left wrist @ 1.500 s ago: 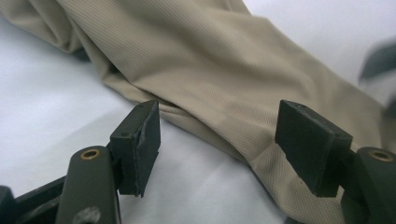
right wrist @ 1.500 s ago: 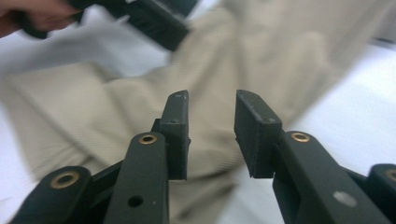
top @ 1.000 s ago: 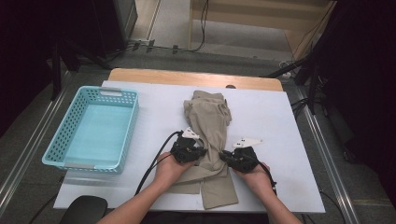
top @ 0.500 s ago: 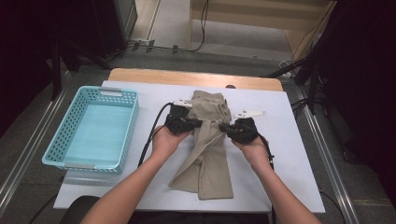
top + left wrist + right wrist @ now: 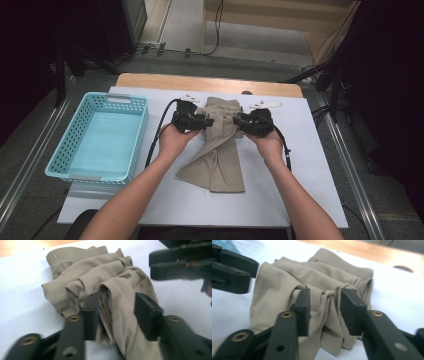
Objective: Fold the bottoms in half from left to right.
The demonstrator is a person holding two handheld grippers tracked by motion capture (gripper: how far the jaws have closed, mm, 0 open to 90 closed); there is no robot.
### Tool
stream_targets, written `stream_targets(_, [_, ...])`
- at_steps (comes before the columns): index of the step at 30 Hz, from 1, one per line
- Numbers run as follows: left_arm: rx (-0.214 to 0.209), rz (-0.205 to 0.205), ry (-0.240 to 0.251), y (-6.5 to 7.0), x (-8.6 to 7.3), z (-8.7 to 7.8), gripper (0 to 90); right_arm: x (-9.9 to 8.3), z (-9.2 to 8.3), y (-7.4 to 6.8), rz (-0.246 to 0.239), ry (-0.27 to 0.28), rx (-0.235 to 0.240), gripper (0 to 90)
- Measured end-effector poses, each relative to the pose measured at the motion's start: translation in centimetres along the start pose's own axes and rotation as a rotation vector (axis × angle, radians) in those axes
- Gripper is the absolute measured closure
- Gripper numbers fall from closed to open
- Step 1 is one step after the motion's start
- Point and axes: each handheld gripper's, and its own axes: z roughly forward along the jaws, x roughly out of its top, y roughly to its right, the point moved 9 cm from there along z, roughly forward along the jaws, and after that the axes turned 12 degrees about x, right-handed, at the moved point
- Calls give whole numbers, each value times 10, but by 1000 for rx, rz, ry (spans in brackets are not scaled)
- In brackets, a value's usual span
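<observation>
Nearest the person, the lower end of the trousers (image 5: pixel 215 167) lies flat on the white table (image 5: pixel 310 185), spreading toward the front edge. Two bare forearms come up from the bottom of the high view, angled inward, each hand wrapped around a gripper with the wrists level over the cloth.

To the left stands the blue basket (image 5: pixel 75 145); its floor is bare, with nothing lying in it.

Further on, the left gripper (image 5: pixel 201 121) and the right gripper (image 5: pixel 239 122) face each other across the folded upper part of the trousers (image 5: pixel 110 290), near the far side of the table. Both have just been opening their jaws. In the left gripper view a bunched fold of tan cloth sits between the spread jaws, loose and no longer pinched. In the right gripper view the same holds: gathered pleats of the trousers (image 5: pixel 322 287) lie in the gap, the pads standing off the fabric.

Beyond, the waistband rests beside the wooden strip (image 5: pixel 210 82) at the table's far edge.
</observation>
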Motion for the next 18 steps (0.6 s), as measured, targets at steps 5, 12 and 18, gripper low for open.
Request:
stream_targets(5, [-35,59,-26,9,-26,-27,447,-20,-16,-20,-20,-34,76,527])
stream_targets(12, [-49,90,-55,16,-62,-44,424,-56,-30,-53,-79,-52,133,528])
stream_targets(18, [-40,99,-71,18,-91,-55,430,-84,-38,-81,-104,-81,183,531])
